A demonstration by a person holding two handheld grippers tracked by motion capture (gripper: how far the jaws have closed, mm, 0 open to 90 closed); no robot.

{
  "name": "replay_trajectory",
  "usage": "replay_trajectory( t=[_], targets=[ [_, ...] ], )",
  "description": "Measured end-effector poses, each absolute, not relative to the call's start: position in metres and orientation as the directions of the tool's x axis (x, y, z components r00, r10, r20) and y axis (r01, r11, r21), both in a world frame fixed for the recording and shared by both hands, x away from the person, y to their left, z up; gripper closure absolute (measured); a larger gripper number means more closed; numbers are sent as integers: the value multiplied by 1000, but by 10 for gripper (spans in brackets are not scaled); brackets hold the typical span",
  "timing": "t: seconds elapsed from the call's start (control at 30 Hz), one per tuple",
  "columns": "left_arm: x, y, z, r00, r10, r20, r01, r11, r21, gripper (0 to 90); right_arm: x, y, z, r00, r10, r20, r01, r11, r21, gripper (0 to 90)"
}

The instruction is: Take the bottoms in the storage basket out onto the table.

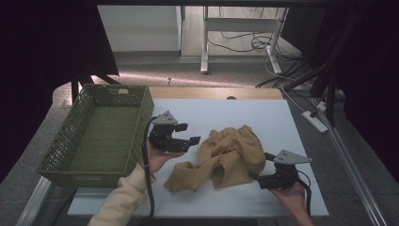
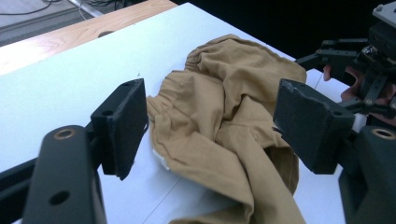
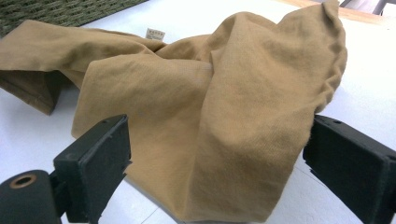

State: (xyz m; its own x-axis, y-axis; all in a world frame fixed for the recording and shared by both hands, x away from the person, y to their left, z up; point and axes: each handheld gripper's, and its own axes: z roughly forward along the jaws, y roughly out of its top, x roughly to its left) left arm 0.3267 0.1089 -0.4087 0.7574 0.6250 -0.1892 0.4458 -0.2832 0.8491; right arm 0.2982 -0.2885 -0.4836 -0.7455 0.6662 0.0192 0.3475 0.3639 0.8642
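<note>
A green basket [image 1: 101,132] sits at the left edge of the bench [image 1: 263,113], overhanging the white top's left side; its inside is bare. Just right of it the left tongs [image 1: 190,141] are held above the white surface, jaws spread wide and pointing right at the cloth [image 1: 226,155]. In the left gripper view the cloth's gathered hem lies between the spread jaws, near the left one, though I cannot tell if it touches.

The tan cloth lies crumpled at the bench's middle, one leg trailing toward the near-left. White surface lies open behind it and along the far edge, where a strip of bare wood shows.

The right tongs [image 1: 263,179] sit at the cloth's near-right edge, close to the bench's front edge, jaws spread. In the right gripper view a raised fold of cloth [image 3: 233,116] stands between them, its right side brushing the right jaw.
</note>
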Motion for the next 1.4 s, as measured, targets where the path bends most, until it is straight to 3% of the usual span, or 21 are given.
replay_trajectory(
  t=[0.67,1.4],
  targets=[
    [280,170,-412,723,667,-178,442,-250,862,266,296,-288,-483,-742,670,14,348,367,862,78],
    [239,224,-442,655,736,-169,488,-242,839,259,296,-289,-482,-742,671,17,348,362,865,78]
  ],
)
